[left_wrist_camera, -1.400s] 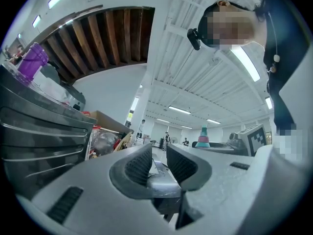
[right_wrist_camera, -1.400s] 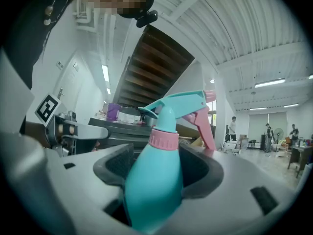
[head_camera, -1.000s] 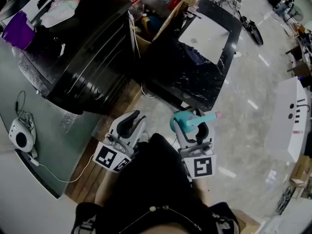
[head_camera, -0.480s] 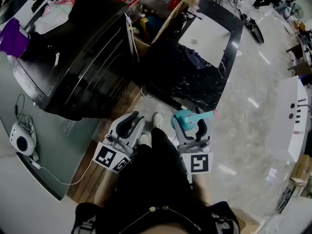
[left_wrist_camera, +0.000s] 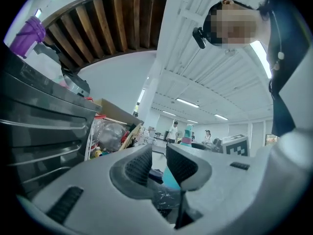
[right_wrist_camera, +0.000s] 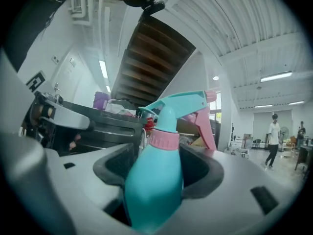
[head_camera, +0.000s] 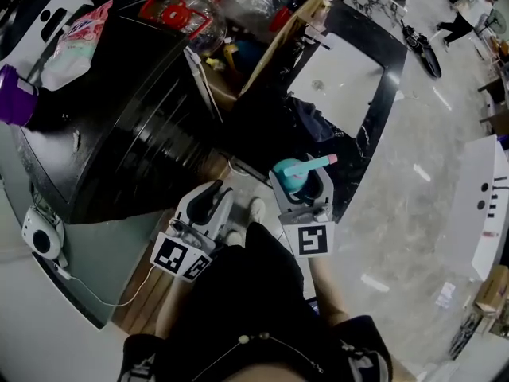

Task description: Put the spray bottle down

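Observation:
A teal spray bottle [head_camera: 291, 173] with a pink collar and trigger stands upright between the jaws of my right gripper [head_camera: 301, 183]. In the right gripper view the bottle [right_wrist_camera: 155, 180] fills the gap and both pads press its sides, so the right gripper [right_wrist_camera: 156, 161] is shut on it. It hangs over the near edge of a black marble table [head_camera: 374, 110]. My left gripper [head_camera: 211, 197] is beside it on the left, low above the floor. In the left gripper view the left gripper [left_wrist_camera: 159, 163] has its jaws nearly together, with only a thin slit and nothing in it.
A large black ribbed bin [head_camera: 135, 110] lies at the left. Behind it is a cardboard box [head_camera: 282, 34] full of clutter. A white panel [head_camera: 338, 74] lies on the marble table. A purple bottle [head_camera: 14, 95] and a white device [head_camera: 41, 233] with a cable are at far left.
Both grippers have moved forward, toward the black marble table. The right one still carries the spray bottle, which has gone from above the floor to above the table's near edge.

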Available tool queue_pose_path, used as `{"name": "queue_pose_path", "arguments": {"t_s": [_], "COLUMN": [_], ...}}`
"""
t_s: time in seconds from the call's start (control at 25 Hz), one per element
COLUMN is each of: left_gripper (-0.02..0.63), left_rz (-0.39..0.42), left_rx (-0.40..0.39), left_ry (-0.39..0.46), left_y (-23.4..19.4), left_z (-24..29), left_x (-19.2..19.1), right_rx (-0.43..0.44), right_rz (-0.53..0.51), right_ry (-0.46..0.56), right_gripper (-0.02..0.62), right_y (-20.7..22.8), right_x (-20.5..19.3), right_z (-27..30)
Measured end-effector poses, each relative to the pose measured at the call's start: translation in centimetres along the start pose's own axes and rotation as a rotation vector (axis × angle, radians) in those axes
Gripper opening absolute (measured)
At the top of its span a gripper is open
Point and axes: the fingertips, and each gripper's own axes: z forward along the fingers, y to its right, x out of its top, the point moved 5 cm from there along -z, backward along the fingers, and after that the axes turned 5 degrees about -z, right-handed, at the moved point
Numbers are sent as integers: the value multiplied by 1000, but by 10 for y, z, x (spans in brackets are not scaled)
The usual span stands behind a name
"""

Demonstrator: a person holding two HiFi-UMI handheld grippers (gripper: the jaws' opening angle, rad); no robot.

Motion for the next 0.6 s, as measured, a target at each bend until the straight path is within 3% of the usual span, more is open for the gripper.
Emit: {"name": "queue_pose_path", "arguments": {"t_s": [0.2, 0.6], "left_gripper": [94, 94], "left_rz": [-5, -50], "left_rx": [61, 147], "left_ry": [-19, -61], "left_y": [-12, -27], "left_z": [27, 69], "left_x": [0, -8], "right_rx": [-41, -47], "right_rz": [47, -17], "right_ry": [39, 87], "right_gripper": [296, 295], "right_y": [42, 80], "right_x": [-21, -56], "right_z": [60, 164]}}
